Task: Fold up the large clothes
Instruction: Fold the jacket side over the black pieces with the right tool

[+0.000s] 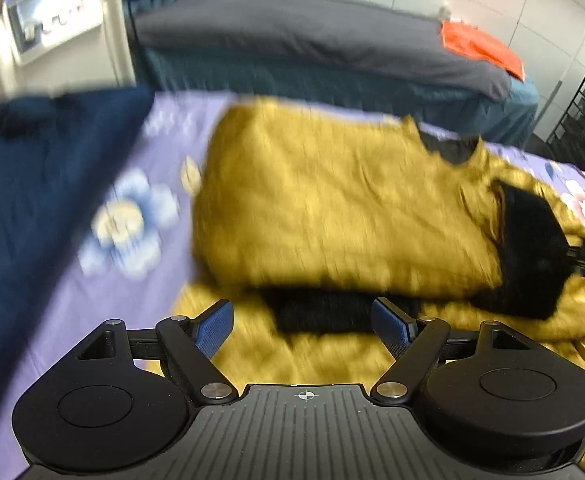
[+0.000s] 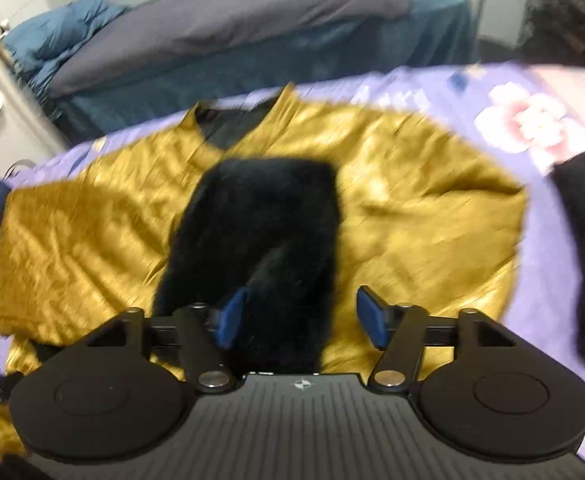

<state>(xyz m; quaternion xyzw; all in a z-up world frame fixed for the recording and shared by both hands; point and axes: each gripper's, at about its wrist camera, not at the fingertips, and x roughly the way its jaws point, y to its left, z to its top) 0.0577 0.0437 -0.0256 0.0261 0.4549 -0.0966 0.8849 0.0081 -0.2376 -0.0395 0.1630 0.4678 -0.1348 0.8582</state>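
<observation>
A mustard-yellow garment with black fuzzy lining [image 1: 332, 208] lies partly folded on a lilac flowered bedsheet [image 1: 104, 280]. In the right wrist view the garment [image 2: 412, 208] is spread wide, with a black fuzzy sleeve or panel [image 2: 260, 232] lying over its middle. My left gripper [image 1: 302, 326] is open just above the garment's near edge, holding nothing. My right gripper [image 2: 298, 316] is open, with the black panel lying between and below its fingers. Both views are motion-blurred.
A dark blue cloth [image 1: 32, 184] lies at the sheet's left side. A black garment [image 2: 584, 240] lies at the right. Behind is a second bed with a grey cover [image 1: 312, 40] and an orange item [image 1: 480, 46]. A black wire rack [image 1: 584, 120] stands at the far right.
</observation>
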